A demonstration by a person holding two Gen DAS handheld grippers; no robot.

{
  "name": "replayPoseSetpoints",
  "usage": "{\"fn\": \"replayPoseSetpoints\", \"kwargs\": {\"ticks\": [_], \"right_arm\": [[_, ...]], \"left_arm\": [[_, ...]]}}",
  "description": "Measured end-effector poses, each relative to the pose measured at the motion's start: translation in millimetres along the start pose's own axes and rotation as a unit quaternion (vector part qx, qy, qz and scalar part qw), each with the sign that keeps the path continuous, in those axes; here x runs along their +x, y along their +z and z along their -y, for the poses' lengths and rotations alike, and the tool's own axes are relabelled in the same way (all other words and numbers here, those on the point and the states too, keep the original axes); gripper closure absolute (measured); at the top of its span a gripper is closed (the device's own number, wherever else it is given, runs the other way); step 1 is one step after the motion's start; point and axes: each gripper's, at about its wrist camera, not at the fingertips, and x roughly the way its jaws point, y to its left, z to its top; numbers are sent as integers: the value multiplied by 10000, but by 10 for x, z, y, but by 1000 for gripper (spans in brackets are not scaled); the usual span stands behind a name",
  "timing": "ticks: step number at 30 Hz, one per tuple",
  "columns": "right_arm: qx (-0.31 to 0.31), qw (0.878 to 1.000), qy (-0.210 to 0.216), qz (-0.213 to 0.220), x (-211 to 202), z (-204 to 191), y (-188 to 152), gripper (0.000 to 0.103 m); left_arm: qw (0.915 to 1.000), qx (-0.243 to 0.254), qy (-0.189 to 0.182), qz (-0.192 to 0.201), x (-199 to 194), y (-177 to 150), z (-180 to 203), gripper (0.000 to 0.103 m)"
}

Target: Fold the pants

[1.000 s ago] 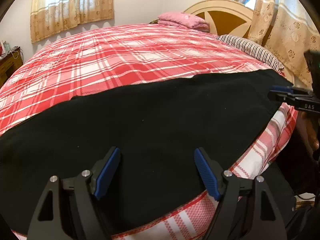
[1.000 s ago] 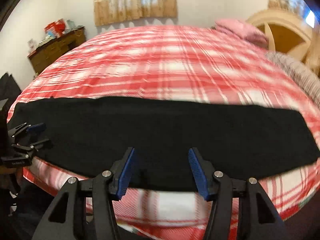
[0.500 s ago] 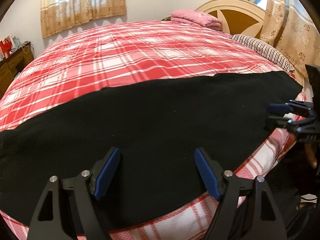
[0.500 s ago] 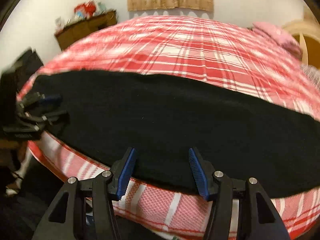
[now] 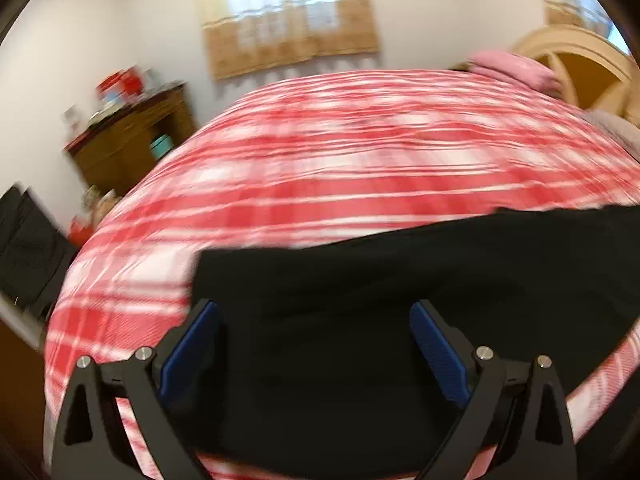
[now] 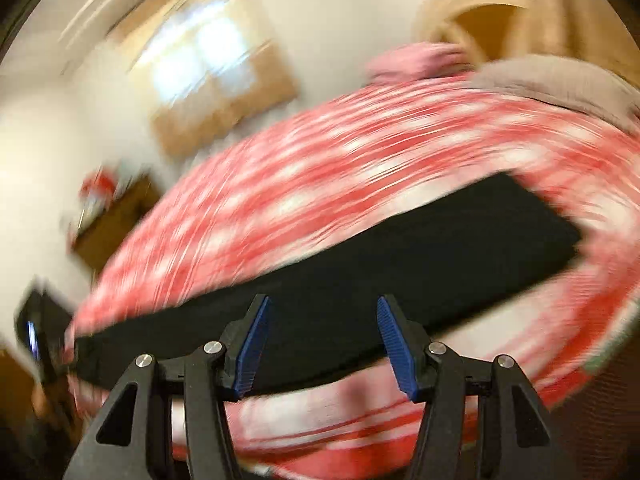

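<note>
Black pants (image 5: 400, 320) lay flat on red plaid bed (image 5: 340, 168), along near edge, directly under and ahead of your left tool (image 5: 314, 344); pants' left end was just beside its left finger. Your left tool stood wide, held nothing. Your right tool (image 6: 320, 336) was also wide, empty, above pants' near edge (image 6: 360, 280). Long axis ran left-right across both views, tilted in blurred right view.
</note>
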Motion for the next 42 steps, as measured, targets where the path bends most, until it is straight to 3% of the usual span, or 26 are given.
{"fn": "replayPoseSetpoints", "kwargs": {"ticks": [4,8,12,19,25,30,33,35,36,39,42], "right_arm": [[973,9938,-387,367,-206,595,193,46],[1491,9871,-475,341,-223,922,187,46],[1650,9848,-452,284,-151,1061,166,46],[1447,9881,-420,304,-23,1125,318,46],[1313,9904,-260,355,33,1123,295,46],[1675,9851,94,389,-25,1216,225,47],[1714,9844,84,376,-20,1191,201,48],[1586,9867,-47,359,21,1161,222,50],[1513,9878,-112,339,46,1148,228,56],[1612,9866,-108,221,104,1219,212,88],[1650,9860,38,251,76,1241,207,90]], "left_arm": [[9992,-367,184,-2,104,-100,-273,4],[9973,-727,13,23,158,-184,-347,0],[9975,-699,53,-10,155,-166,-322,0],[9948,-1013,53,12,152,-158,-522,0],[9954,-950,76,39,189,-170,-503,0],[9952,-970,8,125,192,-186,-526,0],[9951,-974,16,168,185,-195,-522,0],[9951,-972,23,185,182,-198,-520,0],[9951,-973,20,190,181,-199,-523,0],[9951,-972,20,187,179,-200,-523,0],[9951,-970,19,191,178,-201,-522,0]]}}
